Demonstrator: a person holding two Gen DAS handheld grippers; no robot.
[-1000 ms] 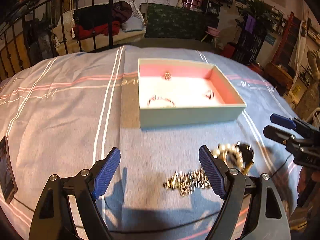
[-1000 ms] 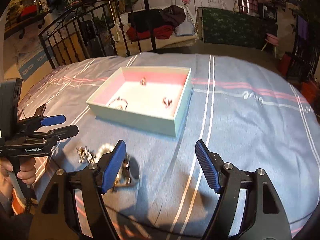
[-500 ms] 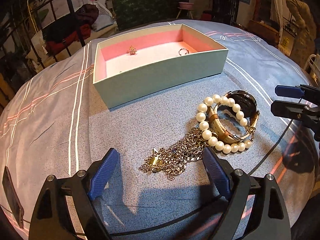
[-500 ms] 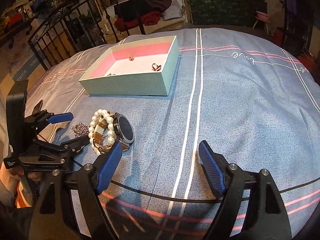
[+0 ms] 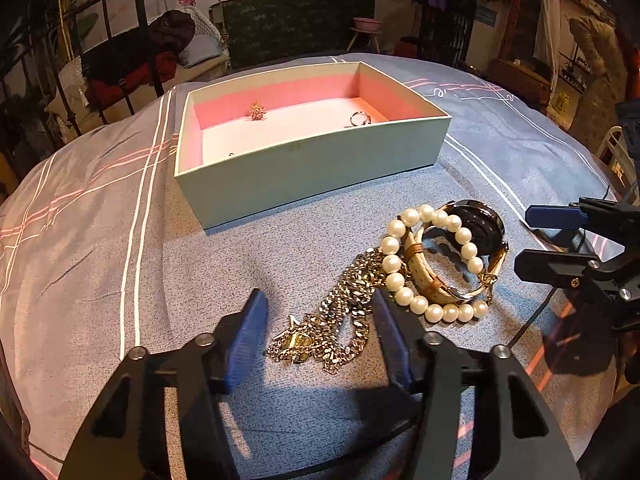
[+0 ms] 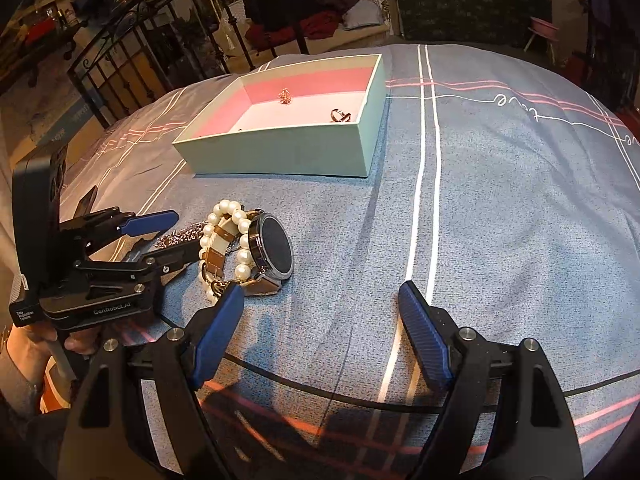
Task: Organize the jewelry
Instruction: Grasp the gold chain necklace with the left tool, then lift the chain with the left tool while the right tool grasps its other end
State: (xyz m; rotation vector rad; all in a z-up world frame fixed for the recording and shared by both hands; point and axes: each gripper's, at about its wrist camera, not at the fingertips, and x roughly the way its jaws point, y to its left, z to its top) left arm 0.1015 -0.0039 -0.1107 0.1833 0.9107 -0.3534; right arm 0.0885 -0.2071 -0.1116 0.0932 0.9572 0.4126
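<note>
A gold chain (image 5: 332, 328) lies in a loose heap on the blue-grey bedspread (image 5: 100, 240), directly between the two blue-padded fingers of the left gripper (image 5: 318, 320). The jaws are partly closed around it with a gap on each side: the left pad stands clear of the chain, and the right pad sits at the heap's right edge, though contact there cannot be told. Nothing is gripped.

Just past the right jaw, the chain runs up into a pearl bracelet (image 5: 400, 280), which loops around a watch (image 5: 478, 226) with a dark round face and a cream and tan strap. The three pieces touch in one cluster. Ahead of the jaws, well beyond the chain, sits a pale green box (image 5: 312, 168) with pink inner walls and a white floor. Inside it a small gold ornament (image 5: 258, 111) lies near the far wall and a ring (image 5: 359, 119) toward the right side.

The right gripper (image 6: 320, 312) hovers with its jaws wide apart and holds nothing. Bare bedspread lies between its fingers; the watch and pearls lie just beyond its left pad (image 6: 218, 334). In its view the left gripper's fingers reach in from the left, astride the chain.
</note>
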